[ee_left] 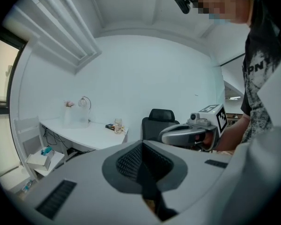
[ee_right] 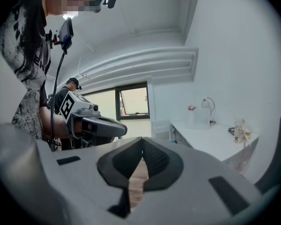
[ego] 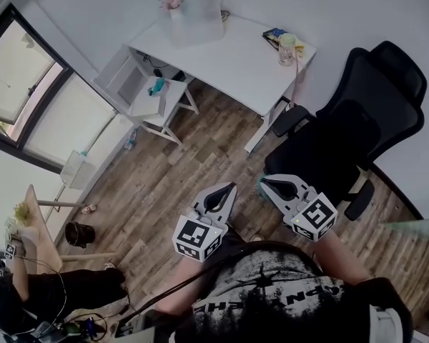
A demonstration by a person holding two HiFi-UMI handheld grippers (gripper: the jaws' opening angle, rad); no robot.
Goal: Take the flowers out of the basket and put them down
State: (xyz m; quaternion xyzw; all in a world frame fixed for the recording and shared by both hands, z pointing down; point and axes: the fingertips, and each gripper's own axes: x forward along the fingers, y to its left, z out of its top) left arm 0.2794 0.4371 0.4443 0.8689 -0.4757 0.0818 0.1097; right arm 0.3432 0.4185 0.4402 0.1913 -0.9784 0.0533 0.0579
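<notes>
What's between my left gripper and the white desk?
Only bare wooden floor, in the head view, from the left gripper to the desk; the black chair stands aside.

The person holds both grippers low in front of the torso, side by side and near each other, tips pointing forward and slightly inward. The left gripper [ego: 230,187] has its jaws together with nothing between them. The right gripper [ego: 262,181] is likewise closed and empty (its marker cube [ego: 314,217] sits nearest the body). The bare right forearm [ego: 343,252] angles back toward the chest.
</notes>
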